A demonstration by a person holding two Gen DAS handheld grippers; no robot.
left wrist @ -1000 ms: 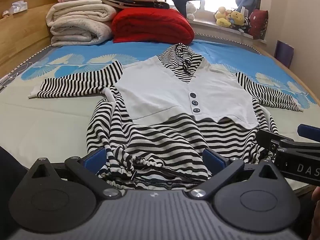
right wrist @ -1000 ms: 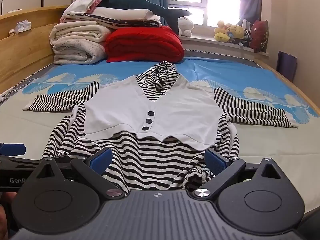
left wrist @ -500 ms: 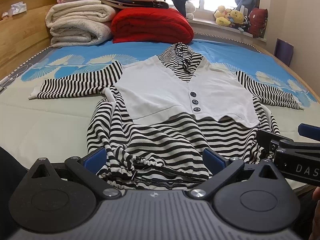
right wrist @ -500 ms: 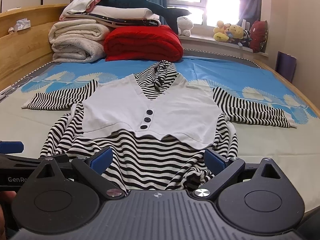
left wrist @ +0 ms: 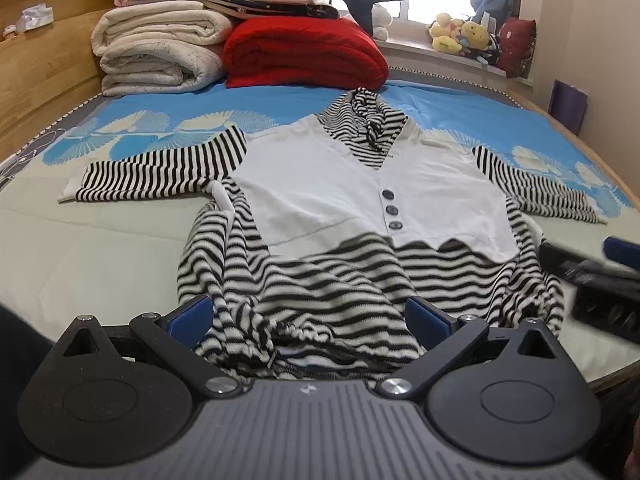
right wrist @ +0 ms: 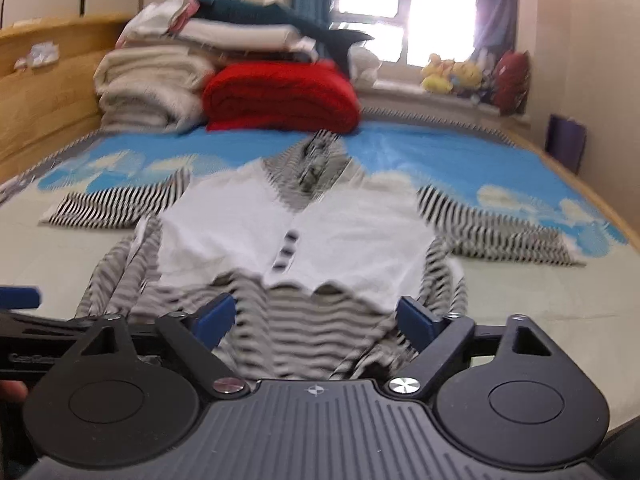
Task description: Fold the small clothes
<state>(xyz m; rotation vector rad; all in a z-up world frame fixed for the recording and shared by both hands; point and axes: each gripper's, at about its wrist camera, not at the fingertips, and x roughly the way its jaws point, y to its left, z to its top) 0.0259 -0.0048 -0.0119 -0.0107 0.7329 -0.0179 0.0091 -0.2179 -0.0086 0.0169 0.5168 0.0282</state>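
bed (left wrist: pixel 100 248) under striped top (left wrist: pixel 328 280); left tool (left wrist: pixel 308 316) apart, right tool (right wrist: pixel 316 320) closing, hem between.

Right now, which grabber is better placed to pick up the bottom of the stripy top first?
Probably the left gripper: its open jaws straddle the bunched hem of the striped top. The right gripper, whose jaws have just been closing, frames flatter striped cloth, not yet pinched; that view is blurred.
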